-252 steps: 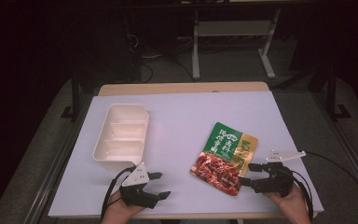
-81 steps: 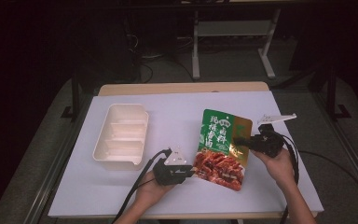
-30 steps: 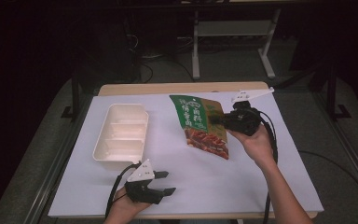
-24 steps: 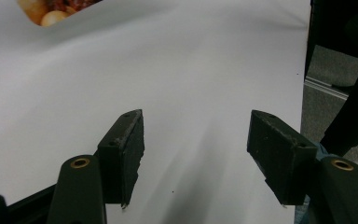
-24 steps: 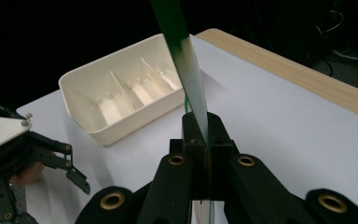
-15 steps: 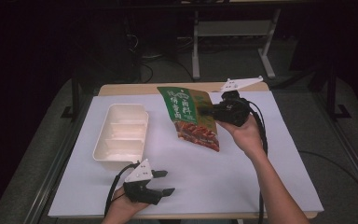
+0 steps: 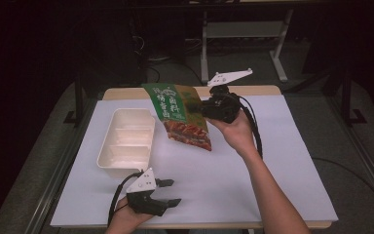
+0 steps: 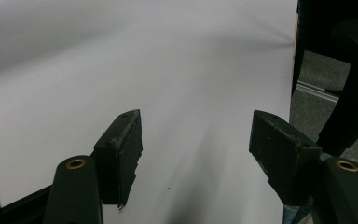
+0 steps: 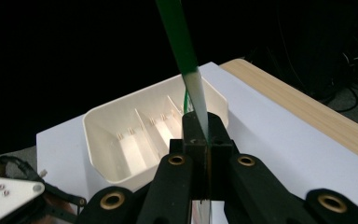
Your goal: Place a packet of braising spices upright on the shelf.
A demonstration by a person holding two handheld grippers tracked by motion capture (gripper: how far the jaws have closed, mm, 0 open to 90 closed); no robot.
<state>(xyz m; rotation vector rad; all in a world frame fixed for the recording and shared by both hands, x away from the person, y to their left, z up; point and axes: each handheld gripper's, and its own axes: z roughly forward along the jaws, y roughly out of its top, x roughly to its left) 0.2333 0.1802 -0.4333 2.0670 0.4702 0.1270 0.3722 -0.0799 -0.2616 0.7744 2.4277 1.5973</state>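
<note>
Pouch (image 7: 180, 113) green top w/ pale lettering, red-brown food print below, tray (image 7: 126, 142) cream-white, table cover (image 7: 272, 161) white, wood edge tan, grippers' jaws black, plates pale grey.

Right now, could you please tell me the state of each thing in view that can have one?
Left hand-held gripper: open, empty, low over the table near its front edge.
Right hand-held gripper: shut on the food packet's edge, raised.
Food packet: lifted clear of the table, hanging tilted beside the tray.
Tray: upright on the table, its compartments empty.
Table: covered with a white sheet.
</note>
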